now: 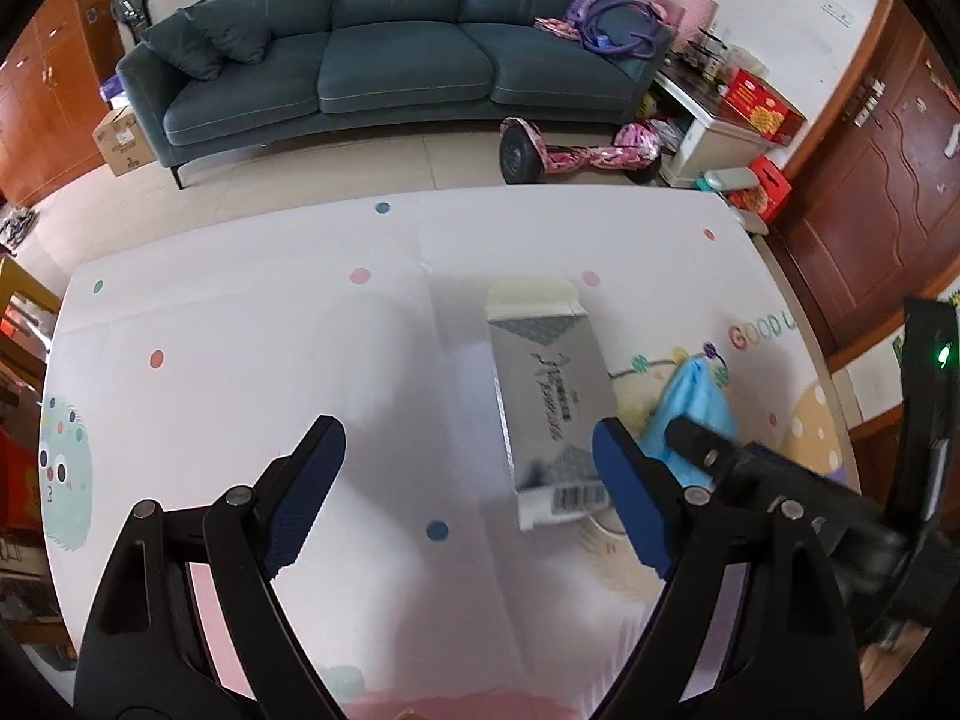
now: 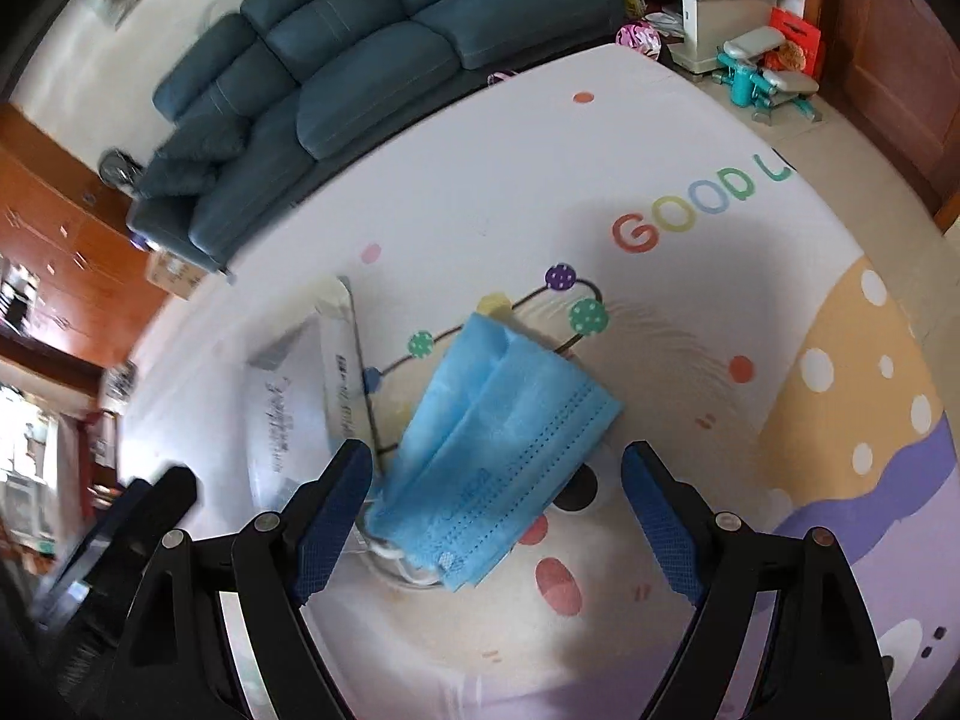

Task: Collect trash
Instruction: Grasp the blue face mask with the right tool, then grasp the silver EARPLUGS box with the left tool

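Note:
A silver carton (image 1: 552, 396) with a barcode end lies flat on the white patterned mat (image 1: 240, 360). My left gripper (image 1: 468, 444) hangs open above it, the carton's near end close to the right fingertip (image 1: 606, 444) and no pad touching it. A folded blue face mask (image 2: 498, 450) lies on the mat just right of the carton (image 2: 300, 396). Over the mask hovers my right gripper (image 2: 497, 462), jaws wide, the mask showing between the pads without contact. In the left wrist view the mask (image 1: 690, 402) is partly hidden behind a finger of the right gripper (image 1: 702, 450).
A dark teal sofa (image 1: 390, 54) stands beyond the mat's far edge. A pink hoverboard (image 1: 576, 150), a white cabinet (image 1: 714, 132) and red boxes (image 1: 762, 102) crowd the far right. A cardboard box (image 1: 120, 144) sits far left, a wooden door (image 1: 870, 180) at right.

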A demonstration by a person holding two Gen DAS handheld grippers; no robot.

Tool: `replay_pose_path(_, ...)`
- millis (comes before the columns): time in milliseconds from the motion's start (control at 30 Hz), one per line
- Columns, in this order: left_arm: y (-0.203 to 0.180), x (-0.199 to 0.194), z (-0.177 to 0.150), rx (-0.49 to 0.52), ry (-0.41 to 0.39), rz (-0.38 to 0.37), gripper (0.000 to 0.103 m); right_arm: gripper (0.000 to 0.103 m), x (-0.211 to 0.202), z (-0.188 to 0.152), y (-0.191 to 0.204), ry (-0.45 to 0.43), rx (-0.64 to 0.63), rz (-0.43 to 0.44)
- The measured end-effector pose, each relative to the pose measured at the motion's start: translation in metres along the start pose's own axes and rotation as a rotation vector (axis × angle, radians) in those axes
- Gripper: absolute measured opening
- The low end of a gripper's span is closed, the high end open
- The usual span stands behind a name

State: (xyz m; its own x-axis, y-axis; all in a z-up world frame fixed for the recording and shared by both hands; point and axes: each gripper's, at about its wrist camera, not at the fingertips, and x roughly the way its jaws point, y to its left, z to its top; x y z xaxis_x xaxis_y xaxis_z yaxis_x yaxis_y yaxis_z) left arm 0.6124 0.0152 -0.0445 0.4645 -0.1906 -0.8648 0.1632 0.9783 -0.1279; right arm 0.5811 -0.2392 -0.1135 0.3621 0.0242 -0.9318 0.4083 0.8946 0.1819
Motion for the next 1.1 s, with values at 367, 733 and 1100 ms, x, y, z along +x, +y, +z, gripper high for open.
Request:
replay_pose_path(367, -0.008, 0.03, 0.002, -0.006, 0.004, -0.014, 0.089, 0.024, 0.003, -0.012, -0.01, -0.054, -0.132, -0.073)
replay_pose_path(733, -0.058, 0.071, 0.002, -0.082, 0.099, -0.063, 0.101, 0.018, -0.013, -0.032, -0.038, -0.084, -0.17, -0.007)
replay_pose_path(1100, -0.107, 0.11, -0.009, -0.09, 0.157, 0.066, 0.101, 0.015, -0.019, -0.037, -0.044, -0.079, -0.19, -0.002)
